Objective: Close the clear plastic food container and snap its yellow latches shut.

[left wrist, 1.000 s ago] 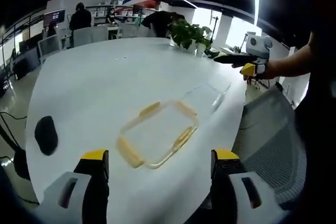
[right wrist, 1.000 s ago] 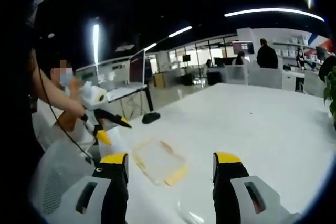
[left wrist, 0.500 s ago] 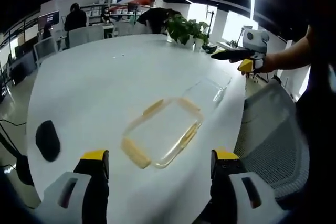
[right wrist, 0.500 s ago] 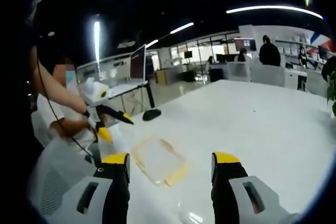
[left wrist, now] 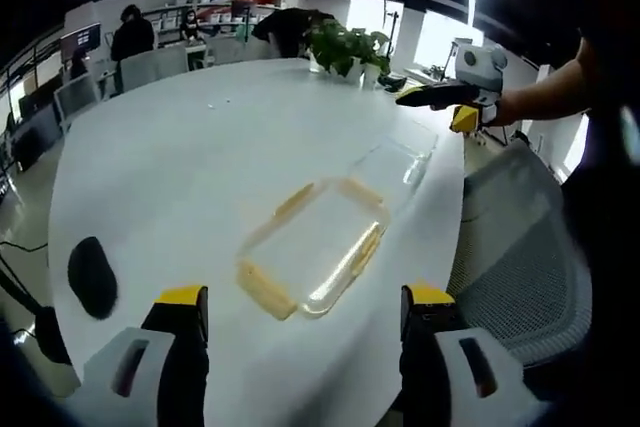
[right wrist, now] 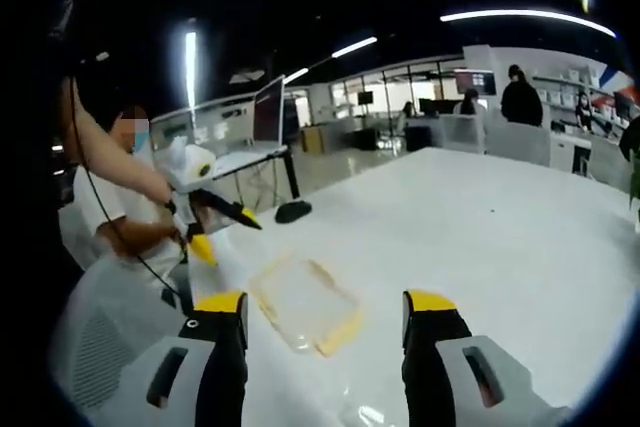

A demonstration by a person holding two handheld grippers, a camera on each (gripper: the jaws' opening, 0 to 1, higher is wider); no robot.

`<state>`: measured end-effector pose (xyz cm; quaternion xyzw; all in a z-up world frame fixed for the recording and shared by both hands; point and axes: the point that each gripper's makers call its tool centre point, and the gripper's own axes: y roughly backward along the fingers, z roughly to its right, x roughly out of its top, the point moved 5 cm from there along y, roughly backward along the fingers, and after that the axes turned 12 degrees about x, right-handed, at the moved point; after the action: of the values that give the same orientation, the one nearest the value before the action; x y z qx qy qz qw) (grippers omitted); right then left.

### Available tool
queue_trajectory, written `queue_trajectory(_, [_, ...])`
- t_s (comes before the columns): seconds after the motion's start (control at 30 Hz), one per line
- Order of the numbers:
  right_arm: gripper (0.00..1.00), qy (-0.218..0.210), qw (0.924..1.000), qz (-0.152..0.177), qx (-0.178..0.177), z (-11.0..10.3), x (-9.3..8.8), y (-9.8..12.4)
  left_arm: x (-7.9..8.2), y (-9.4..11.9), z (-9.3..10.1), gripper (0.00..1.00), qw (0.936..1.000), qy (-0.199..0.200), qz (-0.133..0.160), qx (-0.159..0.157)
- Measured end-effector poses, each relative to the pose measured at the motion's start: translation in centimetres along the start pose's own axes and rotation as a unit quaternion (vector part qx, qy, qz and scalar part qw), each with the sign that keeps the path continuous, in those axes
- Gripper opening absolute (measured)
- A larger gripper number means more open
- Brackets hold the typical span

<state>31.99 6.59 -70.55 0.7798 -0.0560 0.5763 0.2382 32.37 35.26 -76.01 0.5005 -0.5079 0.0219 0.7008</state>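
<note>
Both grippers up in the air with nothing in them, container parts flat on the table.

The lid (left wrist: pixel 312 252) with its yellow latches (left wrist: pixel 265 290) lies flat on the white table (left wrist: pixel 180 157), near the edge by a grey mesh chair (left wrist: pixel 515 247); in the left gripper view its long axis runs diagonally from lower left to upper right, toward the clear container (left wrist: pixel 398 162) just past it. The left gripper (left wrist: pixel 305 309) hovers above the table with jaws spread wide, holding nothing. The right gripper (right wrist: pixel 325 312) is the same, jaws apart over the lid (right wrist: pixel 305 304). In the left gripper view the right gripper (left wrist: pixel 440 99) is held out over the table's far edge. Compared with a second ago, the lid sits more centred between the left jaws and that view has tipped down a little; the lid itself hasn't visibly moved.
</note>
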Motion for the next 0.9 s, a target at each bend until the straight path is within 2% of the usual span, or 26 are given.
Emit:
queue_trajectory(0.27, [0.60,0.011,0.9999,-0.011,0.003,0.2,0.2,-0.3,-0.2,-0.6,0.0,0.78,0.9995,-0.029,-0.010,-0.011])
queue_trajectory(0.67, [0.60,0.010,0.9997,-0.021,0.011,0.5,0.0,-1.3,-0.4,-1.1,-0.7,0.76,0.9981,-0.050,-0.024,-0.027])
queue_trajectory(0.9, [0.60,0.015,0.9989,-0.040,0.018,0.6,-0.2,-1.9,-0.3,-1.5,-1.2,0.76,0.9970,-0.065,-0.030,-0.030])
